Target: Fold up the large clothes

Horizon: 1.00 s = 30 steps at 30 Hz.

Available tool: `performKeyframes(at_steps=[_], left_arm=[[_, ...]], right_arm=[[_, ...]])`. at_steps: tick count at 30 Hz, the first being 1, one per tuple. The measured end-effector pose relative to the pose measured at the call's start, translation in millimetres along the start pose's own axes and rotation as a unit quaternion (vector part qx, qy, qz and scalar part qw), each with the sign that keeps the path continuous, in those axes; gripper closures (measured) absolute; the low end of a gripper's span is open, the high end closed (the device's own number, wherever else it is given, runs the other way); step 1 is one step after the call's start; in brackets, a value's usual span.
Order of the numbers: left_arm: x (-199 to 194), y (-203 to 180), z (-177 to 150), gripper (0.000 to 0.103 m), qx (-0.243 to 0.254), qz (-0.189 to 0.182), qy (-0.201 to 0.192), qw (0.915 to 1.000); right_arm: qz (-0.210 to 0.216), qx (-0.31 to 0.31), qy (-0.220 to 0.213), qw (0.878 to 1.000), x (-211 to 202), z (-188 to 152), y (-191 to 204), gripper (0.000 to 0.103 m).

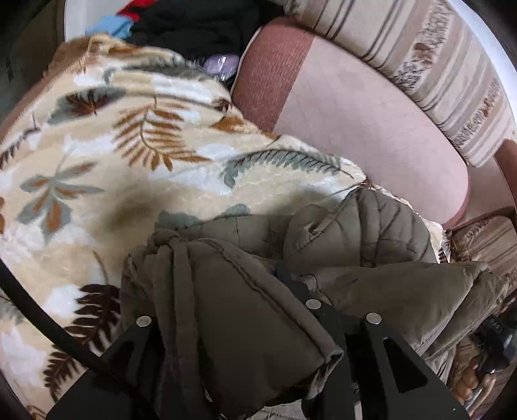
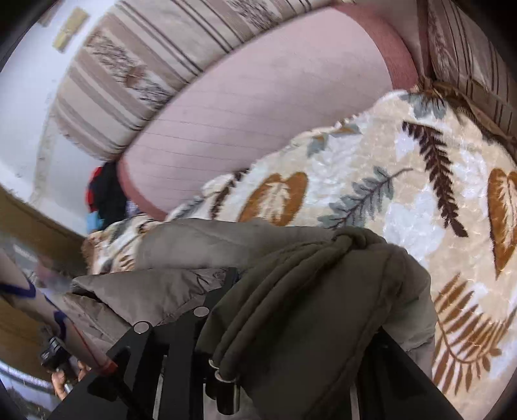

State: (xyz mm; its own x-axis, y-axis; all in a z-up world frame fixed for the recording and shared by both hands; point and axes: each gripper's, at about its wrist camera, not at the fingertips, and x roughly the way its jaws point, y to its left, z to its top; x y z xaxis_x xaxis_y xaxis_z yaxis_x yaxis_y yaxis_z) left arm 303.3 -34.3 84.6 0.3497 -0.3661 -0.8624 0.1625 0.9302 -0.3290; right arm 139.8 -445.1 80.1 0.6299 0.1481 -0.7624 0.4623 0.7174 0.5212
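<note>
The olive padded jacket (image 1: pixel 245 290) is bunched in thick layers and draped over both grippers, above a leaf-patterned blanket (image 1: pixel 97 155) spread on a pink sofa (image 1: pixel 371 122). The left gripper (image 1: pixel 258 323) has its jaws narrow, with folds of jacket packed between them and spilling over both fingers; it looks clamped on the cloth. The right gripper (image 2: pixel 258 329) is likewise nearly closed, with a rolled edge of the jacket (image 2: pixel 307 290) wedged between its fingers.

By my reading the fold is partly made: the jacket is doubled into a bundle but not yet laid flat or squared, so setting it down on the blanket (image 2: pixel 387 194) and smoothing it is left.

Ahead of the left fingers, the left view shows the quilted lining and a heap of dark and coloured clothes (image 1: pixel 181 26) beyond the blanket's far edge. Only the right view shows a metal ring (image 2: pixel 219 376) on the jacket's hem near the fingers, the striped back cushion (image 2: pixel 129 80) ahead, and the person's other hand (image 2: pixel 63 381) low to one side.
</note>
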Motion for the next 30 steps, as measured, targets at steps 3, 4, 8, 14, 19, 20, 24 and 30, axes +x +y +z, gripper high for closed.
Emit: performKeyframes(at_steps=[3,4,8,14,19,20,24,30], left_arm=[[-2.9,15.0,4.4,0.071,-0.041,-0.059,0.006,0.9974],[-10.2,19.6,4.7,0.069,-0.049,-0.083,0.003,0.9953],[-46.6,35.1,0.0,0.032,-0.083,-0.205,-0.019,0.975],[-93.4,32.0,-0.5,0.02,-0.102,-0.248,-0.059,0.9614],[-99.5,-29.2,-20.3,0.02,0.019,-0.142,-0.069,0.9873],[-93.7,-42.8,-24.9,0.02,0.042,-0.124,-0.066,0.9891],[-52.3,-86.0,-38.6,0.02,0.1,-0.085,-0.035,0.9907],[35.7,-113.0,-24.7,0.013,0.152,0.042,-0.008,0.9874]], right_arm=[[-0.002,0.019,0.007,1.0,6.8,3.1,-5.6,0.075],[0.001,0.017,0.007,1.0,3.8,3.1,-4.7,0.074],[0.055,0.007,-0.031,0.998,-30.0,0.6,0.4,0.038],[0.047,-0.008,-0.104,0.993,-76.0,-5.7,15.5,0.009],[-0.008,-0.124,-0.11,0.986,-73.9,-35.5,58.0,0.009],[-0.027,-0.159,-0.1,0.982,-63.0,-44.6,68.7,0.009],[-0.094,-0.235,-0.07,0.965,-15.5,-68.5,82.9,0.009],[-0.126,-0.238,-0.057,0.961,37.4,-52.2,63.6,0.009]])
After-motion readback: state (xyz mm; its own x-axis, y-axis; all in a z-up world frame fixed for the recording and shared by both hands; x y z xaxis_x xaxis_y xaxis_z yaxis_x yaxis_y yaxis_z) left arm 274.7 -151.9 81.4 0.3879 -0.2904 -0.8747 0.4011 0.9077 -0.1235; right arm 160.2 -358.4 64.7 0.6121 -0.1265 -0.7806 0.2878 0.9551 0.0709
